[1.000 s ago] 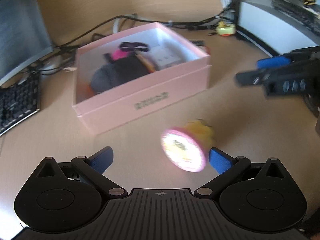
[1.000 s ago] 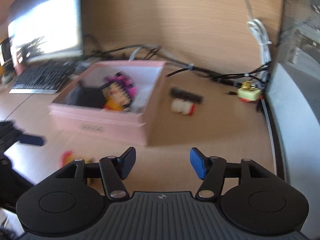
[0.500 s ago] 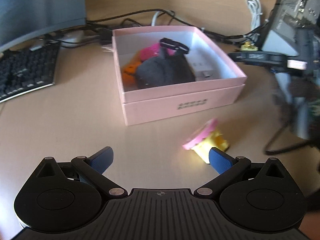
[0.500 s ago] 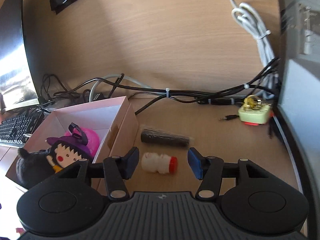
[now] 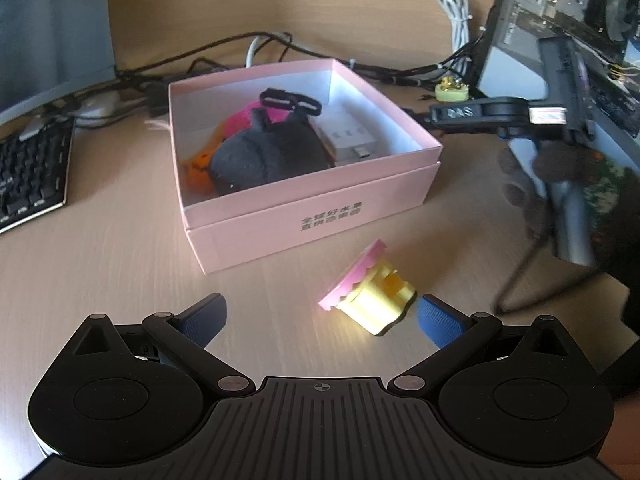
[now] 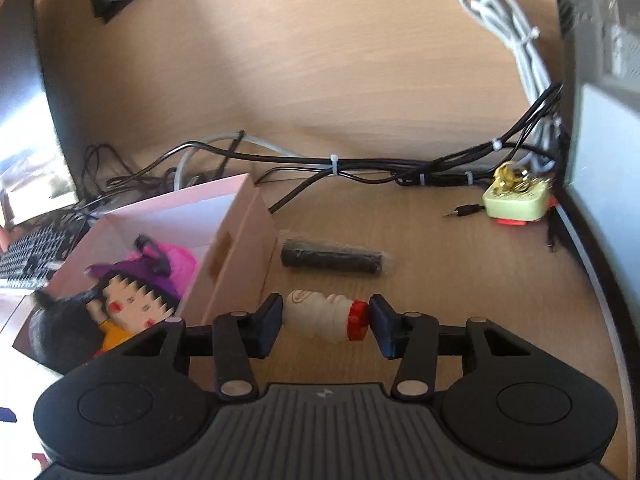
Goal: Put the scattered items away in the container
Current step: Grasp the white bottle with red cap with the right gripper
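Note:
A pink open box [image 5: 304,188] sits mid-desk holding a dark grey plush [image 5: 264,156], a pink toy, a white adapter and a black band. On the desk in front of it lies a yellow toy with a pink lid [image 5: 372,292], just inside the right fingertip [image 5: 436,320] of my open left gripper [image 5: 320,308]. To the right of the box [image 6: 244,236], a small white bottle with a red cap [image 6: 320,316] lies on the desk. My right gripper [image 6: 326,320] is closing, its pads touching the bottle's two ends.
A black cylinder [image 6: 332,258] lies just beyond the bottle. A pale green gadget [image 6: 516,198] and bundled cables [image 6: 336,164] line the back wall. A keyboard [image 5: 32,172] is at the left, a computer case [image 5: 580,20] at the right.
The right gripper swung to the right of the box, came down over the white bottle and narrowed onto its ends. The yellow toy stopped rolling and lies on its side.

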The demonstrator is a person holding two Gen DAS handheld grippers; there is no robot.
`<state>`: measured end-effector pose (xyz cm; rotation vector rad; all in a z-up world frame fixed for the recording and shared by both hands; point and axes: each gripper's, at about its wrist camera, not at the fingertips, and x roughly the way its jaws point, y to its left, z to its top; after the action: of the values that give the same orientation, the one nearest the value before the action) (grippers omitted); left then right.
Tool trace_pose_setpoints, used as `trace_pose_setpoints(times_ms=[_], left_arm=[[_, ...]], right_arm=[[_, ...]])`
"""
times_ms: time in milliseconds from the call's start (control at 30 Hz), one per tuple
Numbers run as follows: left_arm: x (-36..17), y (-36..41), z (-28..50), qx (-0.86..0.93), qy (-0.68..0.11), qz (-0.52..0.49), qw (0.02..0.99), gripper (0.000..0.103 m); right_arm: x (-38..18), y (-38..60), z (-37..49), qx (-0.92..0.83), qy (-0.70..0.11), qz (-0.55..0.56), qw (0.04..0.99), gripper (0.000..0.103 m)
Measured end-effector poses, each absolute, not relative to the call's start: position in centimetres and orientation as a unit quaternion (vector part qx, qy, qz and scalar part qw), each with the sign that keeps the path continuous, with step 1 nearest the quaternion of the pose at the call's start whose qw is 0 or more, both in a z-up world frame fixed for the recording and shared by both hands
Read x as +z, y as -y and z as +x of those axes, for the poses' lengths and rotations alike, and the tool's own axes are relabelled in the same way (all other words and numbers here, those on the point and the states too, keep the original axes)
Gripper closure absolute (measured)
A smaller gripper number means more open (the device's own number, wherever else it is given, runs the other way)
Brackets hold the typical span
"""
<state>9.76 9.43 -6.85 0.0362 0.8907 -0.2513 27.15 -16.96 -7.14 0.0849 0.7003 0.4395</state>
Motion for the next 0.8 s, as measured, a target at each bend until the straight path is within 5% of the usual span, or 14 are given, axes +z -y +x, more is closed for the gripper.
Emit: trace_pose_setpoints(times_ms=[733,800], left_arm=[[-8.8,-4.4,7.2,-0.092,-0.337,0.106,0.931,0.001],[-8.9,-4.0,7.6,-0.094,-0.336,0.115,0.93,0.014]], right_arm=[[-6.0,20.8,7.4,0.271,-0.386,-0.067,0.879,0.056],[-6.0,20.8,7.1,0.275,-0.387,-0.071,0.877,0.056]])
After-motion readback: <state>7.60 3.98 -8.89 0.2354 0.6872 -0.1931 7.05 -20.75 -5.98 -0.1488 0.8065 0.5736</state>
